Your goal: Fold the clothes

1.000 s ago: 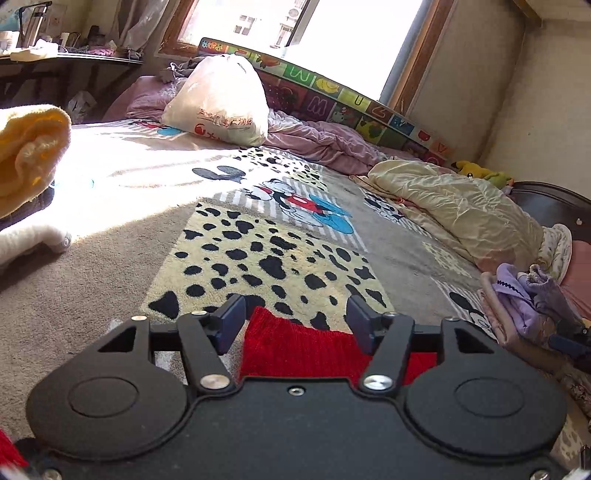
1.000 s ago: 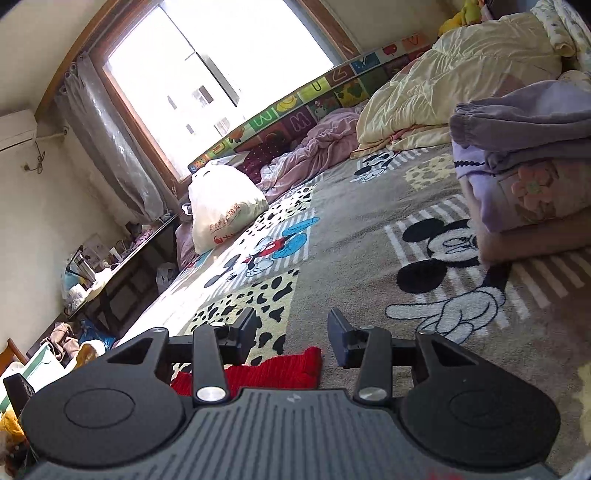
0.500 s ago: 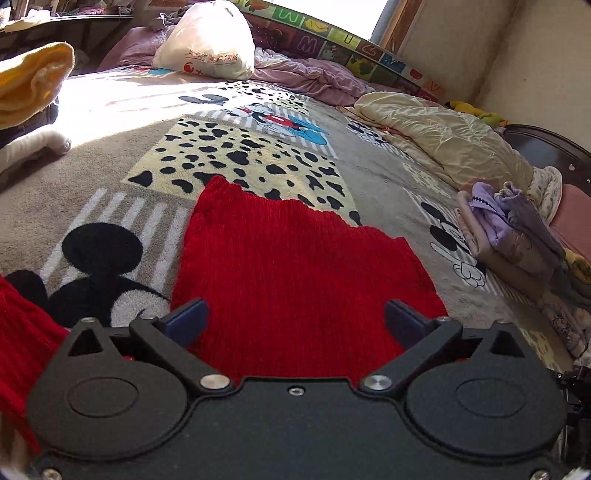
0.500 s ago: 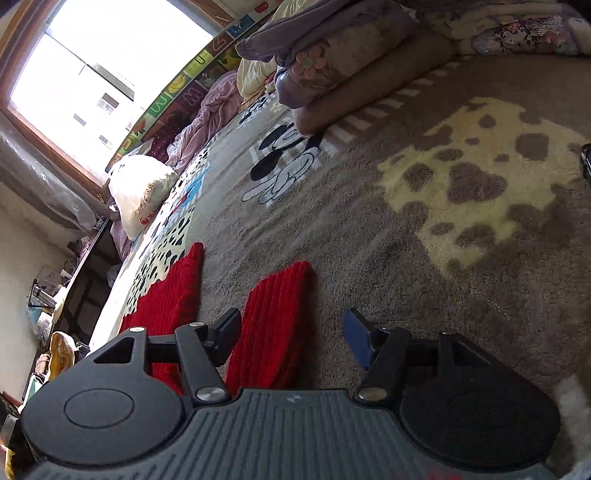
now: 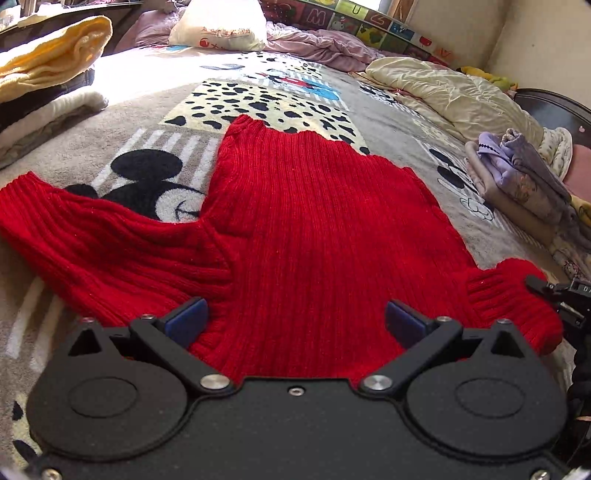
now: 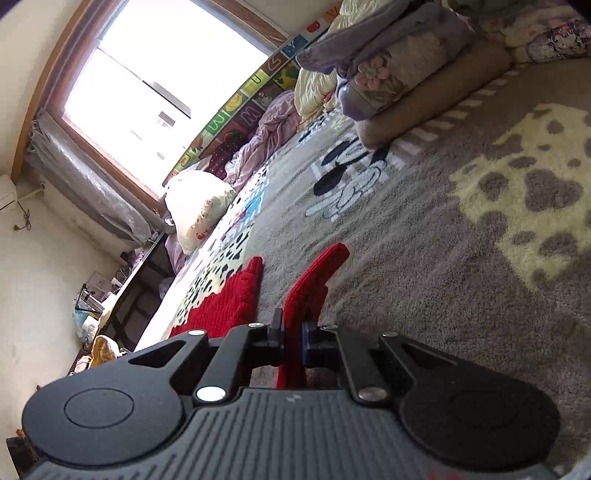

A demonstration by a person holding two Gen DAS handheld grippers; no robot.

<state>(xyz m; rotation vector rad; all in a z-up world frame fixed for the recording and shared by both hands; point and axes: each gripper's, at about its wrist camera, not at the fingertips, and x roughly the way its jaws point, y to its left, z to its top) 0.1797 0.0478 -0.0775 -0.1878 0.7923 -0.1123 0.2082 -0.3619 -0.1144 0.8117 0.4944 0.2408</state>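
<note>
Your left gripper (image 5: 293,317) is spread wide, fingers apart over the near edge of the red sweater (image 5: 317,229), pinching nothing. Your right gripper (image 6: 291,338) is clamped tight on the sweater's sleeve (image 6: 314,280), the red knit squeezed between the blue pads! That sleeve shows in the left view too (image 5: 506,295), at the sweater's right edge, with the other gripper's tip just beside it. The sweater lies flat on the cartoon-mouse blanket (image 5: 147,177), body spread toward the spotted panel, its other sleeve (image 5: 92,236) stretched out to the left. Off right, a folded pile of lilac clothes (image 5: 517,177); off left, a yellow and white stack (image 5: 51,70). Far back, a white bag (image 5: 221,26) carries red print, too small to read, and the alphabet mat (image 5: 354,18) along the wall shows a "W".
</note>
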